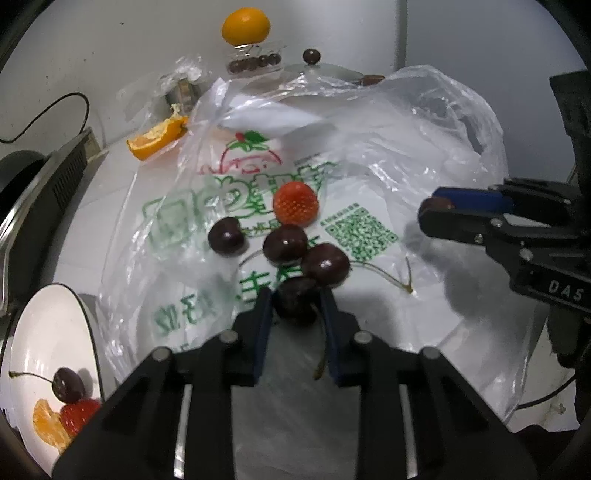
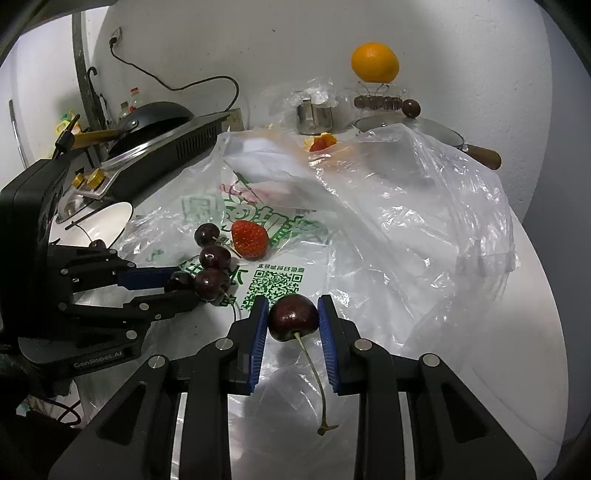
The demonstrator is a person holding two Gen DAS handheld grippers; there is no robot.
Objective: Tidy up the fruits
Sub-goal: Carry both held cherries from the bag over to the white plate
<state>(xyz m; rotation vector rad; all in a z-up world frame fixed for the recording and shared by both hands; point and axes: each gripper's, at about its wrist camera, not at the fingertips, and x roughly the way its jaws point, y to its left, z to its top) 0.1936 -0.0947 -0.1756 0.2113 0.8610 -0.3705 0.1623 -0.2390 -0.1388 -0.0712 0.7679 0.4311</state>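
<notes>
White kitchen surface (image 2: 480, 369), printed plastic bag (image 1: 424, 155) spread flat: each gripper pinches one cherry, the left gripper (image 1: 295, 306) on a cherry (image 1: 295, 301) at the near edge of the cluster, the right gripper (image 2: 291, 317) on another cherry (image 2: 293, 317), stem trailing back. Loose on the bag are three cherries (image 1: 285, 243) and one strawberry (image 1: 295, 203). White bowl (image 1: 40, 332), holding one cherry, one strawberry and one orange segment, lies left of the left gripper, the nearer arm.

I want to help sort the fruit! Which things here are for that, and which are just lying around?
For the job:
cherry in the left gripper
cherry in the right gripper
loose cherries
strawberry
white bowl
plastic bag

Just lying about:
whole orange
orange wedge
pot lid
metal cup
stove
</notes>
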